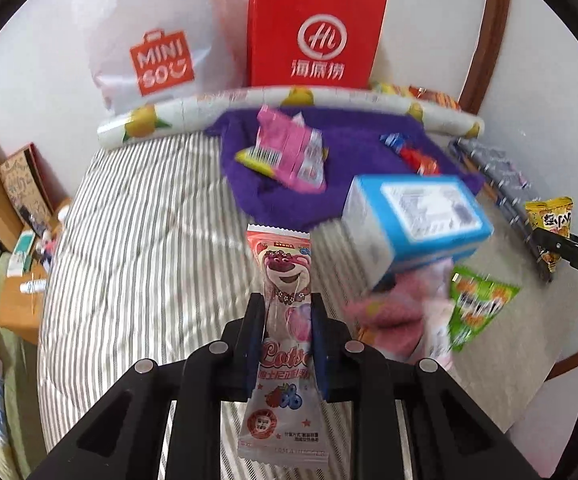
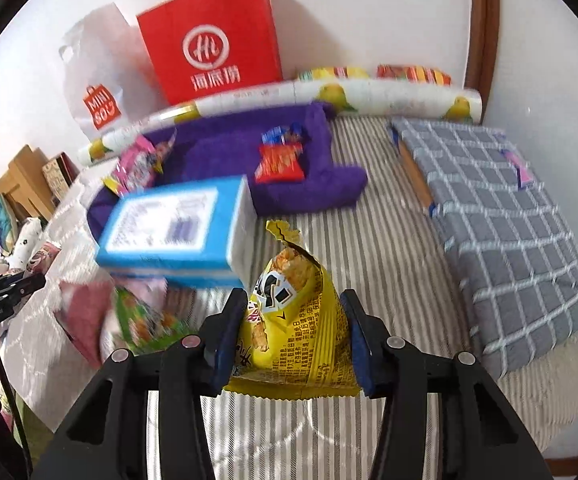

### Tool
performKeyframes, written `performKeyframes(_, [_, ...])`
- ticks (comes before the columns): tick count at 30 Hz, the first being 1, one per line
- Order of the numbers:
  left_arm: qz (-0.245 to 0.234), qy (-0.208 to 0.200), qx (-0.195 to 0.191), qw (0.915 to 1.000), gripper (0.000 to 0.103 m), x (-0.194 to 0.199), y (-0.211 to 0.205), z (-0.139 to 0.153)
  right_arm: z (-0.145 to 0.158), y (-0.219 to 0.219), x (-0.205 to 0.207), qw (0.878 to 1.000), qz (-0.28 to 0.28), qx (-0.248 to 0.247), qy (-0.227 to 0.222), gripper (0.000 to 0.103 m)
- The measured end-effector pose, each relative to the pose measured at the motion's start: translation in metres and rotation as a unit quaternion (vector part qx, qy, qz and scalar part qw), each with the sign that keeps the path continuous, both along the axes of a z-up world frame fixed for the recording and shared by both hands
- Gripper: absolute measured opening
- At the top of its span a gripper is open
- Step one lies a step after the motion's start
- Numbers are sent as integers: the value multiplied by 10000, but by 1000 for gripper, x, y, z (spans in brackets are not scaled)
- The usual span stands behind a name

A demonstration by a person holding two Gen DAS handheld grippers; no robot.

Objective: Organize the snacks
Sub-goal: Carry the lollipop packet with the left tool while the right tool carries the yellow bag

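Note:
In the left wrist view my left gripper (image 1: 287, 304) is shut on a pink Lotso candy packet (image 1: 285, 268), held upright above the striped bedcover (image 1: 149, 240). In the right wrist view my right gripper (image 2: 293, 300) is shut on a yellow snack bag (image 2: 297, 320); that yellow snack bag (image 1: 549, 216) also shows at the right edge of the left wrist view. A blue and white box (image 1: 413, 220) (image 2: 173, 224) lies between both grippers. Behind it a purple cloth (image 1: 341, 184) (image 2: 225, 152) holds a pink packet (image 1: 289, 148) (image 2: 137, 164) and red snacks (image 1: 417, 156) (image 2: 279, 160).
A green packet (image 1: 477, 304) (image 2: 145, 320) and a pink one (image 1: 393, 312) lie beside the box. A red paper bag (image 1: 313, 32), a white Miniso bag (image 1: 157, 40) and a lemon-print roll (image 1: 289, 100) stand along the wall. A folded grey checked cloth (image 2: 501, 224) lies at the right.

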State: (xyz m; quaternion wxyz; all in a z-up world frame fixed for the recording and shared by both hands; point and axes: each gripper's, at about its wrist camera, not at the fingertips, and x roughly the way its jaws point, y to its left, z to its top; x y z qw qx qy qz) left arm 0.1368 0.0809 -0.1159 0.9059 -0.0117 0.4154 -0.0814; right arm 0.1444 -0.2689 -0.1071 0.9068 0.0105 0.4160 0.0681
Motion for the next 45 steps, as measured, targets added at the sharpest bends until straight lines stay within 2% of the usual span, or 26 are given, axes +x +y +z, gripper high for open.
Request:
performKeyframes(4, [-61,6,-139,9999,21,19,-8,19,22,3,15,9999,11,2,-141,47])
performKeyframes(7, [-52,-45,-107,9999,21,35,-14,33,36,7,30,9997,57,23,-227,47])
performKeyframes(18, [9,-7,-26,10000,21,104,-29,51,62,22,94,9989,229,-66,-414,47])
performKeyframes(31, [-39,106,105,9999,21,179,-51,49,60,36,175,9985,388,-163,-340,47])
performKeyframes(45, [-204,243,221,9993,21,231,-67,38,32,52,232,9976,679,-125,-6,47])
